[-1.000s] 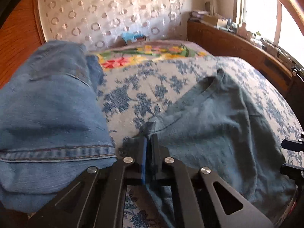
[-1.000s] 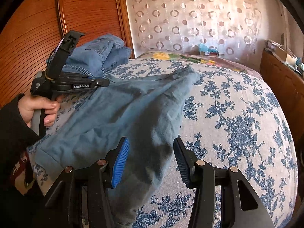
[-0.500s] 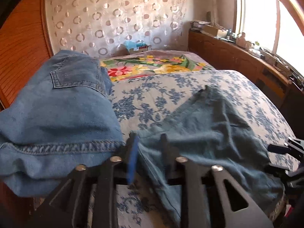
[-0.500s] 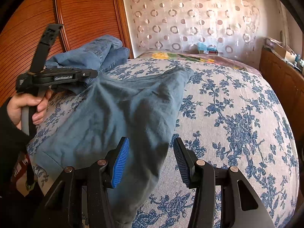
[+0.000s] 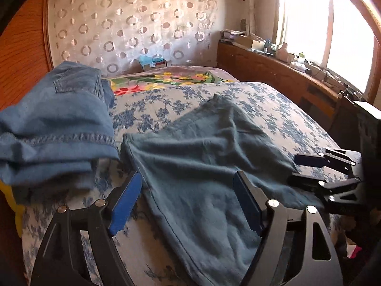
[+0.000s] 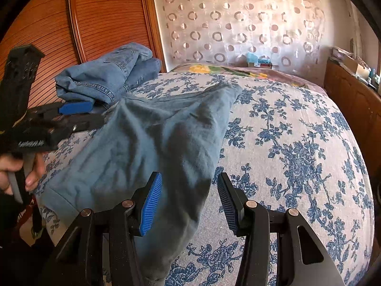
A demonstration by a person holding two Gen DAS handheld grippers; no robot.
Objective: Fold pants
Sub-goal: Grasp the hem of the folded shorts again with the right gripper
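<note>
The teal-blue pants [image 5: 202,162] lie spread on the flowered bedspread [image 5: 273,109], one leg stretching away toward the far side [image 6: 152,143]. My left gripper [image 5: 188,202] is open and empty, hovering over the near edge of the pants. It also shows at the left of the right wrist view [image 6: 81,114], open, beside the pants' corner. My right gripper [image 6: 188,200] is open and empty above the near end of the pants, which hangs over the bed's edge. It shows at the right of the left wrist view [image 5: 307,169].
A stack of folded blue jeans [image 5: 54,124] sits at the left of the bed by the wooden wardrobe [image 6: 95,19]. A flowered blanket [image 5: 166,81] lies at the far end. A wooden shelf with clutter [image 5: 285,62] runs along the window.
My left gripper was shut on the pants' corner; it has let go, opened wide and drawn back. The pants have settled flat. The right gripper has stayed open.
</note>
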